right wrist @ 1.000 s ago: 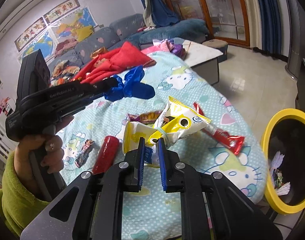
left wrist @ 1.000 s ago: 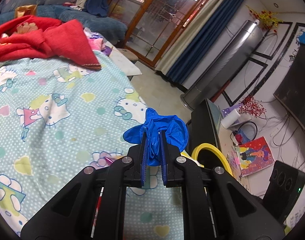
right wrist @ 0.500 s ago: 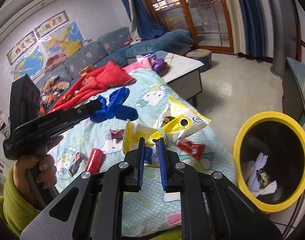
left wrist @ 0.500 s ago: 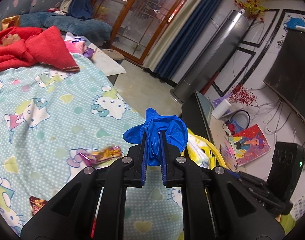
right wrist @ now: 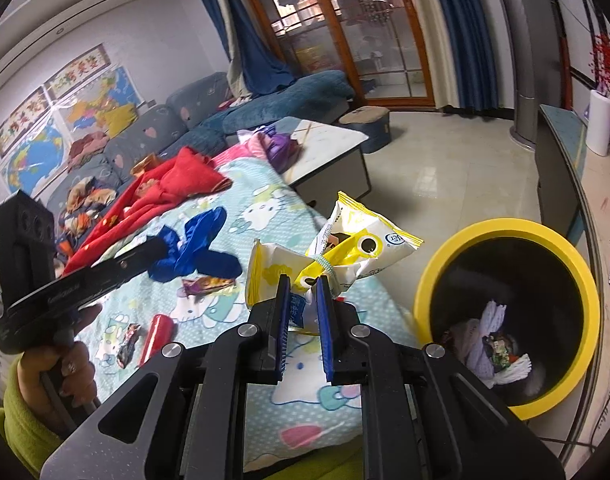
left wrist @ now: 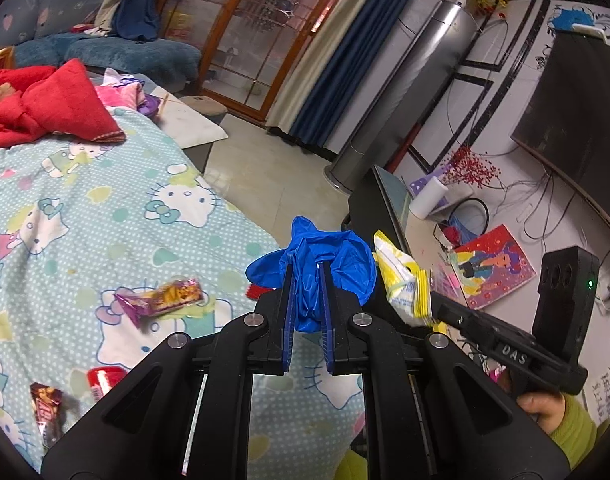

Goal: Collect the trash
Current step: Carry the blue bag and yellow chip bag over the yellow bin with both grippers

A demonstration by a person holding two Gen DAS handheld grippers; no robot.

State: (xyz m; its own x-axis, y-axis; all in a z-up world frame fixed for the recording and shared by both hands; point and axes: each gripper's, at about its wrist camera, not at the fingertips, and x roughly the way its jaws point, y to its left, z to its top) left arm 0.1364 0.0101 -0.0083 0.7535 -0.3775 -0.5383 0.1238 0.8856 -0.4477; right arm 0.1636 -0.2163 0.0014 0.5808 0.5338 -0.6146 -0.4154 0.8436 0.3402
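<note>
Left gripper (left wrist: 307,280) clamped on a crumpled blue glove (left wrist: 329,258) over the bedspread's (left wrist: 85,216) edge, right gripper (right wrist: 301,294) pinching a yellow snack bag (right wrist: 345,248) beside the yellow-rimmed bin (right wrist: 505,228), wrappers (left wrist: 161,298) lying on the bedspread

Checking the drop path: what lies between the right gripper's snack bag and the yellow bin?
Right wrist view: only the bedspread's edge and bare floor separate the snack bag from the yellow bin.

Wrappers (right wrist: 207,285) lie on bed (right wrist: 265,208) – bin (right wrist: 505,236) on floor to its right, w/ trash inside.
</note>
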